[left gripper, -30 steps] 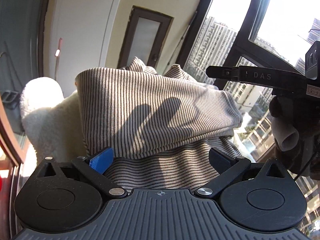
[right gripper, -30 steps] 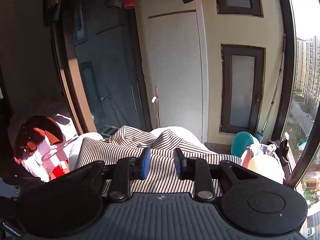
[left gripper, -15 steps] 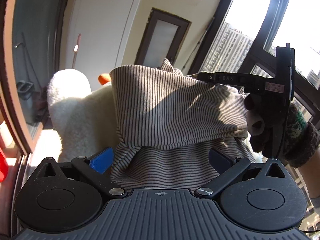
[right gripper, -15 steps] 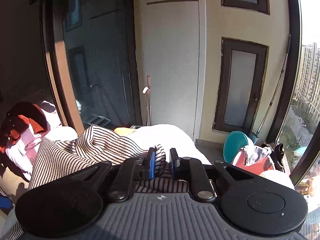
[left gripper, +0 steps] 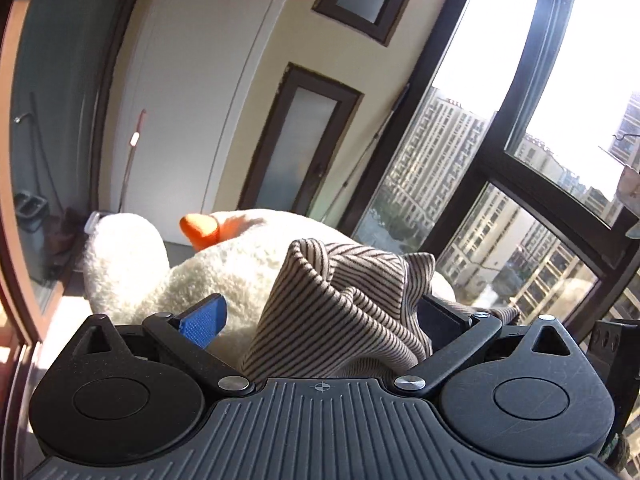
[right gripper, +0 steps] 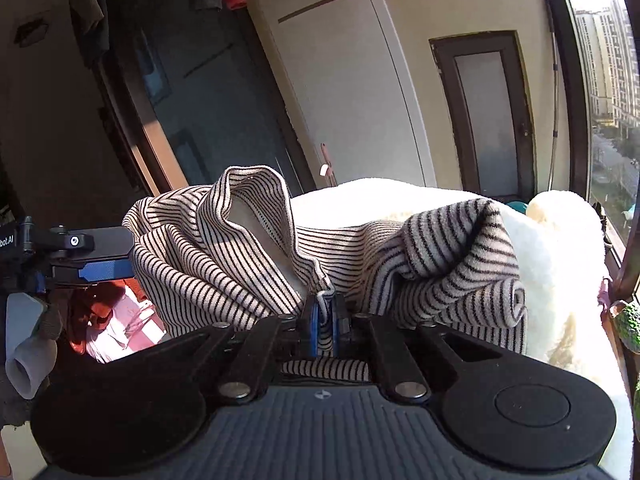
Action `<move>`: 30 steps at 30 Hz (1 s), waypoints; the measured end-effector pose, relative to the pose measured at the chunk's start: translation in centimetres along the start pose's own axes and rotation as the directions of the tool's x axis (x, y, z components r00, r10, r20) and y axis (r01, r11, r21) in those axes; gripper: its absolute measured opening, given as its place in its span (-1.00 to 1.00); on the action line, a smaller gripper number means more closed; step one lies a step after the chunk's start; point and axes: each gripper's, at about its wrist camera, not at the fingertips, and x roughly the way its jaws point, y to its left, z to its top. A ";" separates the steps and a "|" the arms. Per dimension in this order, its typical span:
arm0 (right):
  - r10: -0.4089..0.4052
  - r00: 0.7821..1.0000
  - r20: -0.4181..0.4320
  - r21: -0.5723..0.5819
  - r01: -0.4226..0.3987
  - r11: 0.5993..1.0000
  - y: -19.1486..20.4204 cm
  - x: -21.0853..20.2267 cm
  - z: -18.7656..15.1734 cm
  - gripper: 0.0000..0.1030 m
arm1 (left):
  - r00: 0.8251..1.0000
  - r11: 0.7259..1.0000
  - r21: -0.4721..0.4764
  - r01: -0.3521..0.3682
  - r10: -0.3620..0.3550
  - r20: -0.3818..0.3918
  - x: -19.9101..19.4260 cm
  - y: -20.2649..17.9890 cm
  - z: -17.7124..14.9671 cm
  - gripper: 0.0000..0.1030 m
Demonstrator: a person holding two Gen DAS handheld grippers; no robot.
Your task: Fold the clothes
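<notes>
Between right tool fingers: striped garment, bunched.

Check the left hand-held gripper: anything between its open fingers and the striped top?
Nothing visible. The striped top already bunches between the open fingers of the left hand-held gripper. The right hand-held gripper is shut on it, and the white plush lies behind.

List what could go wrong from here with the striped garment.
1. Only the right tool pinches the striped garment, on a thin edge; a pull could slip it free.
2. The left tool is open, cloth bunched between its fingers, so closing may grab several layers and spoil the fold.
3. The garment lies on a rounded white plush, likely an uneven base.
</notes>
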 end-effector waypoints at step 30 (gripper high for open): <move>0.027 1.000 -0.007 -0.070 -0.028 0.997 2.8 1.5 -0.6 -0.54 | 0.982 0.984 0.016 -0.177 0.176 0.070 -3.0 0.4 -3.7 0.34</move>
